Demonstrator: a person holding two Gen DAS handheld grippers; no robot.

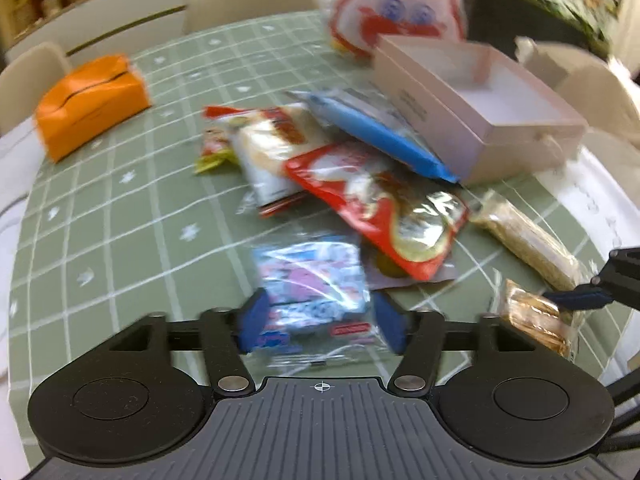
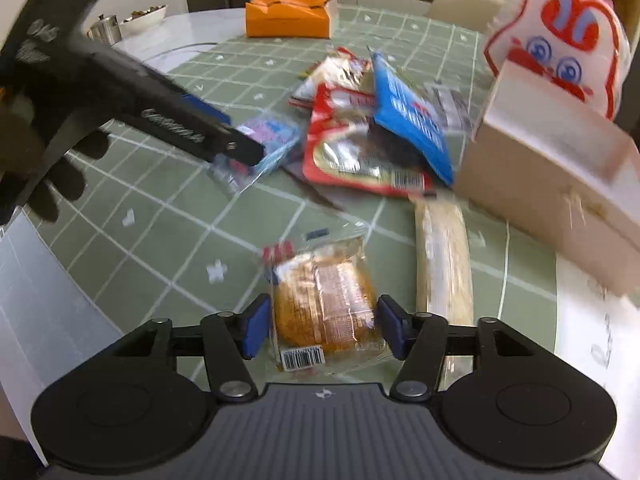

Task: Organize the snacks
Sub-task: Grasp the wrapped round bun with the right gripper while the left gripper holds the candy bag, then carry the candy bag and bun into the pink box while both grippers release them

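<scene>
Left gripper [image 1: 318, 322] straddles a crinkly pastel snack packet [image 1: 312, 276] lying flat on the green checked tablecloth [image 1: 120, 216], its blue pads set just apart from the glossy wrapper. Right gripper [image 2: 322, 328] brackets a round golden bun in clear film [image 2: 326, 300], pads near its edges; whether they press it I cannot tell. Beyond stands an open pale cardboard box [image 1: 480, 116].

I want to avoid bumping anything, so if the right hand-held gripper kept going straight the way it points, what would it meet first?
Most likely the clear-wrapped round cake, which already lies between the right hand-held gripper fingers on the green checked tablecloth. Whether the pads touch the wrapper is unclear.
</scene>
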